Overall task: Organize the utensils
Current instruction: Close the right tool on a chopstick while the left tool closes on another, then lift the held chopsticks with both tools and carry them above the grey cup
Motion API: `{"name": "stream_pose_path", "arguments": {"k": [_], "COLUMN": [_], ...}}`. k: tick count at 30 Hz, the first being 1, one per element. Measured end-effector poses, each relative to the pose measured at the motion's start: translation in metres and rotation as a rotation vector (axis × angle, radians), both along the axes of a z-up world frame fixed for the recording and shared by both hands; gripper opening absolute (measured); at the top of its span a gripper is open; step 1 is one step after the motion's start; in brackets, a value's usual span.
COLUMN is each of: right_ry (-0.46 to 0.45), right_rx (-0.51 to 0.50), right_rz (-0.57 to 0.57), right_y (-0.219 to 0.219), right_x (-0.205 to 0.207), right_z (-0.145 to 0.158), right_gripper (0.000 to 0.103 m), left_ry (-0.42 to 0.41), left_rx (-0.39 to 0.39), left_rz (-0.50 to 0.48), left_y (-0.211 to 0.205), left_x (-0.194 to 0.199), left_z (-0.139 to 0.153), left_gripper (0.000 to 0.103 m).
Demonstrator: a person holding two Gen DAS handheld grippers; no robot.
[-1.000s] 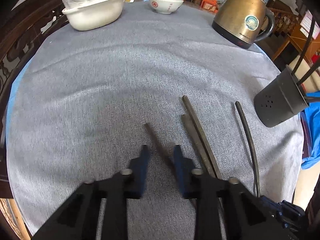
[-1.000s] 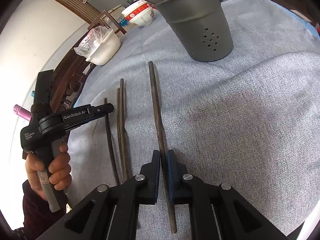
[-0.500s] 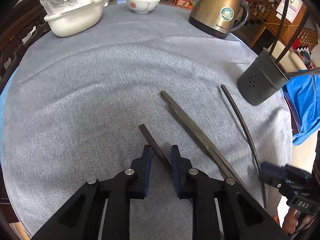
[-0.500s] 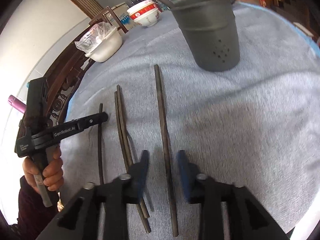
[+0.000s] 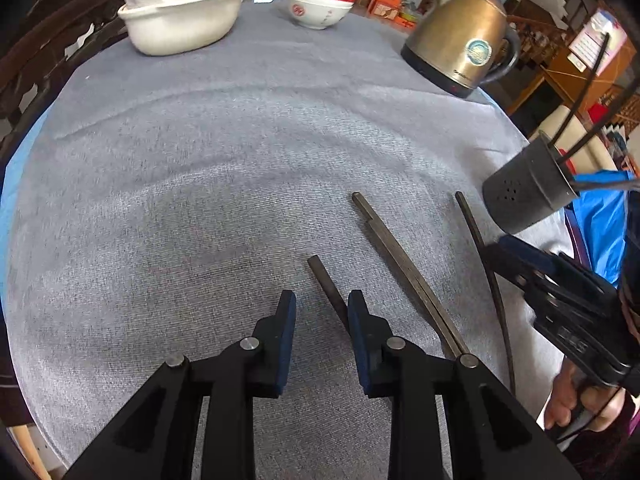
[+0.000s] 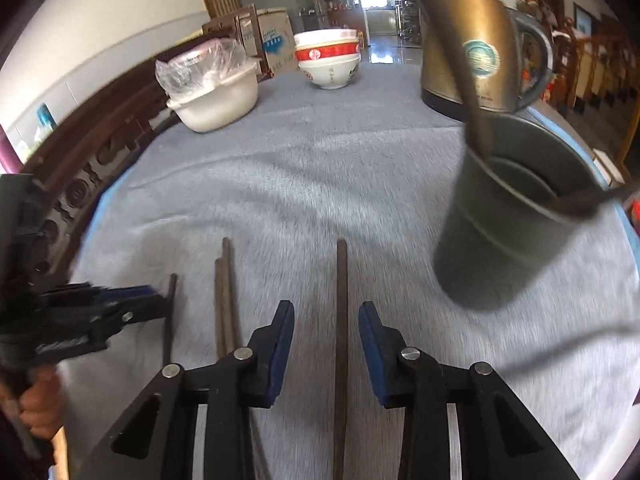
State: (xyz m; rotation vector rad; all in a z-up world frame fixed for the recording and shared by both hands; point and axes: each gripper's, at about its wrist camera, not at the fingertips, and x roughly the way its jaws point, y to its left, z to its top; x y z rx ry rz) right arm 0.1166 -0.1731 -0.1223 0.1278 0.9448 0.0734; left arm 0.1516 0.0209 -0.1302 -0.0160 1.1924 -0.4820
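Observation:
On the grey cloth lie several dark chopsticks. My left gripper [image 5: 320,314] hangs low over one chopstick [image 5: 326,286], which runs between its jaws close to the right finger. The jaws are opening and the pads do not press it. My right gripper [image 6: 326,320] straddles another chopstick [image 6: 341,300] that lies flat on the cloth. Its jaws are closing, with clear gaps on both sides. A pair of chopsticks [image 5: 400,264] [image 6: 224,300] lies between the two. The grey metal holder [image 5: 524,188] [image 6: 500,240] stands at the right with several chopsticks in it.
At the far side stand a white bowl with plastic wrap [image 5: 180,28] [image 6: 216,100], stacked red-and-white bowls [image 5: 320,4] [image 6: 328,60] and a brass kettle [image 5: 460,48] [image 6: 480,52]. A carved wooden chair back [image 6: 80,184] borders the left. The holder sits close to the table's right edge.
My right gripper was shut on its chopstick, let it go with the jaws spread wide, then narrowed a little as its view tipped up. My left gripper's jaws have widened slightly.

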Motion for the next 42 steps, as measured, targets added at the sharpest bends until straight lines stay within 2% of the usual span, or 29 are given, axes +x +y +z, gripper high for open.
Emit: {"name": "stream_pose_path", "arguments": {"k": [5, 7, 9, 15, 17, 20, 24, 33, 42], "right_ry": [0.07, 0.091, 0.092, 0.066, 0.038, -0.015, -0.12, -0.338, -0.456], "right_rx": [-0.07, -0.079, -0.099, -0.057, -0.03, 0.008, 0.038, 0.159, 0.187], "right_rz": [-0.013, -0.016, -0.012, -0.01, -0.014, -0.015, -0.012, -0.055, -0.118], "right_y": [0.006, 0.006, 0.007, -0.001, -0.005, -0.007, -0.015, -0.037, -0.054], "right_x": [0.032, 0.038, 0.039, 0.026, 0.017, 0.003, -0.023, -0.075, -0.104], "right_z": [-0.015, -0.019, -0.02, -0.017, -0.01, 0.007, 0.039, 0.101, 0.13], "right_gripper": [0.023, 0.014, 0.009, 0.006, 0.006, 0.006, 0.006, 0.006, 0.006], "left_ry": [0.06, 0.08, 0.104, 0.108, 0.093, 0.083, 0.021, -0.186, -0.355], "left_rx": [-0.003, 0.006, 0.02, 0.031, 0.053, 0.05, 0.022, -0.017, 0.016], "left_rz": [0.028, 0.039, 0.05, 0.081, 0.075, 0.09, 0.115, 0.105, 0.063], "left_y": [-0.007, -0.01, -0.014, -0.023, -0.029, -0.036, -0.031, -0.029, -0.054], "left_x": [0.011, 0.014, 0.017, 0.024, 0.024, 0.025, 0.018, -0.019, -0.058], "left_z": [-0.004, -0.006, -0.009, -0.009, -0.011, -0.011, 0.01, 0.093, 0.147], "left_gripper": [0.027, 0.027, 0.027, 0.026, 0.014, 0.013, 0.012, 0.009, 0.007]}}
